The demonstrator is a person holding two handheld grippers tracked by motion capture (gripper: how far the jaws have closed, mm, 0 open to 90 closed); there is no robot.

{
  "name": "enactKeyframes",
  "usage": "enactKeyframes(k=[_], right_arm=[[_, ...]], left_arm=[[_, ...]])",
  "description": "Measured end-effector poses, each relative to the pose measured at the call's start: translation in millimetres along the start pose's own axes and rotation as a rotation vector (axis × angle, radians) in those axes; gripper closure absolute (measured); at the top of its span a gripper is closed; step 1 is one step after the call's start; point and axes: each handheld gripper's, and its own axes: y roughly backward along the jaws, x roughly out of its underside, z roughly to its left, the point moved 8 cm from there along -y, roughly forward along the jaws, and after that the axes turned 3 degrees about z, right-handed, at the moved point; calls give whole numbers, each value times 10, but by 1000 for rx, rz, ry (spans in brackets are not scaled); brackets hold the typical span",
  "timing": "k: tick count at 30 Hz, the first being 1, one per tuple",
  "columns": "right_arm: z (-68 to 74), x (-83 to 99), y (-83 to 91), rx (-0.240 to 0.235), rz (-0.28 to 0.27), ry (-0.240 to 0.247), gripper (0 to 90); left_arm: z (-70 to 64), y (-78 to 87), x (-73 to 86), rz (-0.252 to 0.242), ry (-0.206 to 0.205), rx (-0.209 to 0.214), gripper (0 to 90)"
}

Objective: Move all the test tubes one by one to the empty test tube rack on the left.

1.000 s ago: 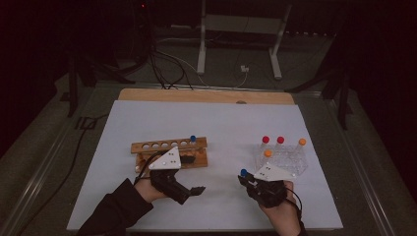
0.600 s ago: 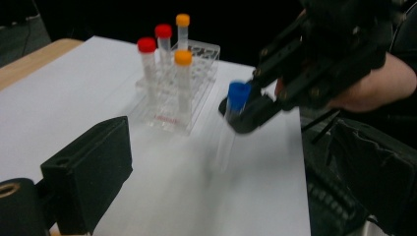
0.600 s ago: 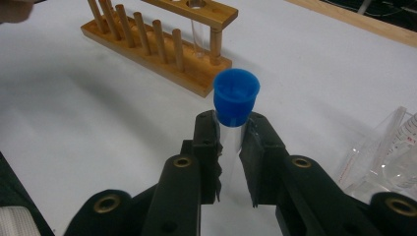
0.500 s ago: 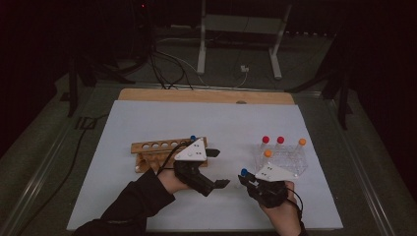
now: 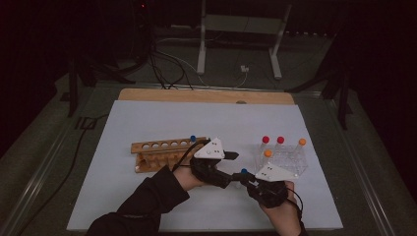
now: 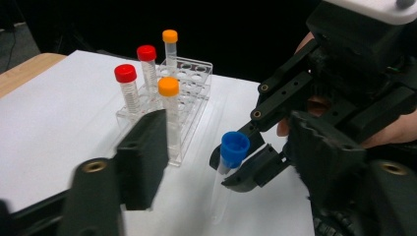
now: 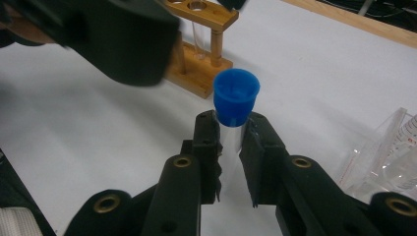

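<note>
Left gripper (image 5: 230, 163) — moved right from the wooden rack (image 5: 164, 153), jaws wide, empty. Right gripper (image 7: 230, 142) — clamped on blue-capped tube (image 7: 235, 105), upright beside the clear rack (image 6: 189, 88), presented for handover.

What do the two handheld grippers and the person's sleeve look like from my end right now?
Both the left gripper and the right gripper are black, linkage-built tools with brass-coloured pivot rivets and ridged black jaws. Each carries a pale grey three-cornered plate on top with small dark dots. A thin black cable trails from each. The person's left forearm wears a dark long sleeve.
</note>
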Motion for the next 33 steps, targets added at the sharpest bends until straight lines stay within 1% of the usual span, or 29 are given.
enactKeyframes(k=[1,2,4,7,8,9,10,13,15,18,19,20,23,28,29,30,32,33], right_arm=[[2,0,-1,-3,-2,-2,769],[3,-1,-1,-3,-2,-1,769],[5,-2,0,-4,-3,0,769],[8,-3,0,-5,-2,0,768],[7,-3,0,-4,-2,1,769],[5,-4,3,-3,-3,3,769],[5,-6,8,-5,-3,0,769],[9,-7,9,-2,-4,7,768],[12,-6,6,-3,-3,8,769],[10,-9,11,-1,-4,5,769],[8,-9,12,-1,-4,2,768],[3,-7,12,-1,-3,2,769],[0,-1,4,-1,0,-1,769],[-14,-9,3,-2,-13,-7,761],[-15,-10,6,-1,-14,-5,759],[-15,-12,13,5,-18,-6,749],[-6,-10,12,-5,-14,-6,693],[-6,-4,7,2,-11,-3,681]], left_arm=[[-5,-17,3,3,-2,-2,392],[-13,-33,8,8,-6,5,413],[-18,-63,14,13,-10,0,456],[-33,-95,23,24,-23,9,525],[-43,-103,27,25,-29,20,563],[-45,-113,30,28,-32,16,570],[-46,-123,36,34,-38,9,604],[-55,-145,56,51,-49,11,661],[-50,-159,71,64,-57,2,691],[-39,-171,86,72,-58,-8,732],[-43,-173,85,69,-56,-1,743],[-45,-177,86,69,-62,-5,754],[-33,-187,90,85,-63,-10,764],[-36,-184,67,84,-76,-27,768],[-32,-181,61,83,-73,-33,769],[-26,-176,58,82,-75,-38,769],[-2,-146,41,69,-59,-40,769],[22,-121,34,66,-60,-46,769]])
